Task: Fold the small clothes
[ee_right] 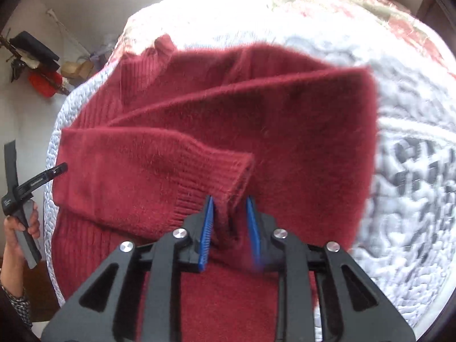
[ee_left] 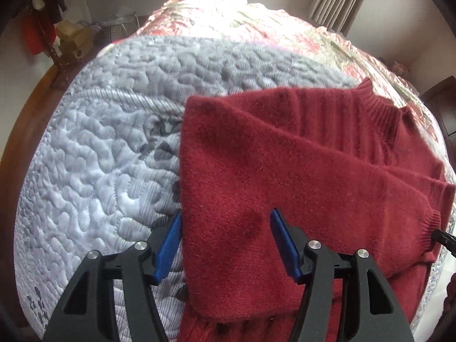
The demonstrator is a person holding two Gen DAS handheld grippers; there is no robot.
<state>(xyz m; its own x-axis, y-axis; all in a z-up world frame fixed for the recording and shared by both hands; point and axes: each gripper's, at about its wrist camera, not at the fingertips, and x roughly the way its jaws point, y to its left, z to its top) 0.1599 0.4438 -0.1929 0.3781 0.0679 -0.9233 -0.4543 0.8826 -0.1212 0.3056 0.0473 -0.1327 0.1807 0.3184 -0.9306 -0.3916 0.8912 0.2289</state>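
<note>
Red sweater [ee_left: 299, 171] lay part-folded on grey quilted bedspread [ee_left: 94, 156], sleeve across body. Left gripper [ee_left: 226, 245] spread wide over its left edge, gripping nothing. Right gripper [ee_right: 230, 228] pinched sweater fabric near the cuff [ee_right: 225, 171]. Floral cover [ee_left: 256, 22] beyond.

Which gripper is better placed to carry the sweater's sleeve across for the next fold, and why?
Probably the right gripper: its jaws already straddle a bunch of the sweater beside the sleeve's ribbed cuff. The left gripper is wide open over the sweater's folded edge, gripping nothing.
</note>
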